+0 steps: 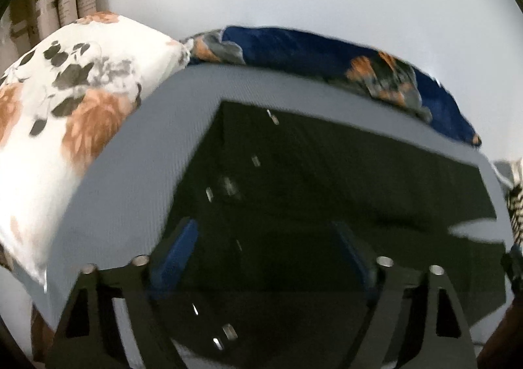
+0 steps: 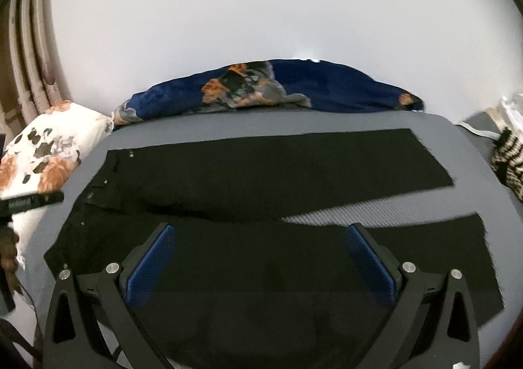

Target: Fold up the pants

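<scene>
Black denim pants (image 2: 248,179) spread flat across grey ribbed bed cover (image 2: 327,123), waistband with small metal rivets to the left, two legs running right with a wedge of grey showing between the hems. No fold visible yet. Left gripper (image 1: 261,257) above the waist end, blue-padded jaws apart, nothing pinched between them. Right gripper (image 2: 261,257) over the near leg, jaws wide, pads clear of the cloth. Likely the opening step: reaching in for a first hold. Next move probably calls for pinching the near leg's edge at both ends and carrying it over the far leg. Beyond: white floral pillow (image 2: 42,153) at left, dark blue floral blanket (image 2: 327,87) against pale wall (image 2: 261,9).
</scene>
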Motion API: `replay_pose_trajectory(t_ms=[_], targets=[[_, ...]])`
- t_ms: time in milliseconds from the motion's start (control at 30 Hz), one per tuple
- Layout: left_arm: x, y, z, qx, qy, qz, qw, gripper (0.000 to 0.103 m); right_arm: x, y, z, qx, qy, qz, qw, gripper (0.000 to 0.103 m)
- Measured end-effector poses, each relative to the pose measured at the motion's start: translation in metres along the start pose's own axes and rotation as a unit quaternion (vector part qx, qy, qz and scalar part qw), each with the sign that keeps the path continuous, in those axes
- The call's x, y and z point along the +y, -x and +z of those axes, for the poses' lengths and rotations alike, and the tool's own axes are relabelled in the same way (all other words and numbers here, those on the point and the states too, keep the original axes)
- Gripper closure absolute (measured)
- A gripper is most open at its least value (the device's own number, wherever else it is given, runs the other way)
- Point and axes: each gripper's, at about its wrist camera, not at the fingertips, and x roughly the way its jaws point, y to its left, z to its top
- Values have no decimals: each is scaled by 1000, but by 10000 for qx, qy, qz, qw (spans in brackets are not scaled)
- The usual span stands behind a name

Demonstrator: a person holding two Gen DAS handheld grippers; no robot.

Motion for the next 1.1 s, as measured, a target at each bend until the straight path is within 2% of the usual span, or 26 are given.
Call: replay_pose_trajectory(t_ms=[67, 233, 300, 400, 467, 567, 633, 833, 900, 967, 1033, 1100], targets=[[17, -13, 22, -23, 110, -206, 9997, 35, 2, -14, 10, 68, -100, 87, 9999, 0], [62, -62, 71, 128, 663, -976, 9929, 38, 12, -45, 25, 343, -195, 279, 9988, 0], [77, -88, 86, 312, 940, -1399, 9852, 38, 18, -58, 29, 436, -220, 350, 9982, 0], [98, -125, 99, 537, 1443, -1956, 9685, 38, 25, -78, 32, 575, -245, 466, 9970, 0], [107, -145, 105, 736, 1662, -2151, 9595, 38, 30, -92, 35, 668, -281, 550, 9959, 0], [114, -174, 111, 1023, 1868, -2265, 9504, 38, 38, -115, 43, 793, -303, 589, 9946, 0], [117, -187, 114, 1095, 1907, -2284, 9484, 39, 44, -125, 48, 814, -255, 579, 9947, 0], [117, -210, 125, 1073, 1811, -2292, 9503, 42, 63, -153, 63, 870, -43, 601, 9944, 0], [119, -211, 128, 1097, 1760, -2318, 9504, 47, 67, -160, 65, 892, -13, 620, 9941, 0], [116, -215, 131, 1197, 1702, -2527, 9449, 68, 70, -167, 67, 911, 8, 634, 9938, 0], [110, -220, 132, 1418, 1670, -2563, 9414, 72, 73, -173, 69, 912, 18, 637, 9938, 0], [105, -223, 130, 1481, 1576, -2591, 9413, 75, 74, -177, 71, 926, -20, 644, 9936, 0]])
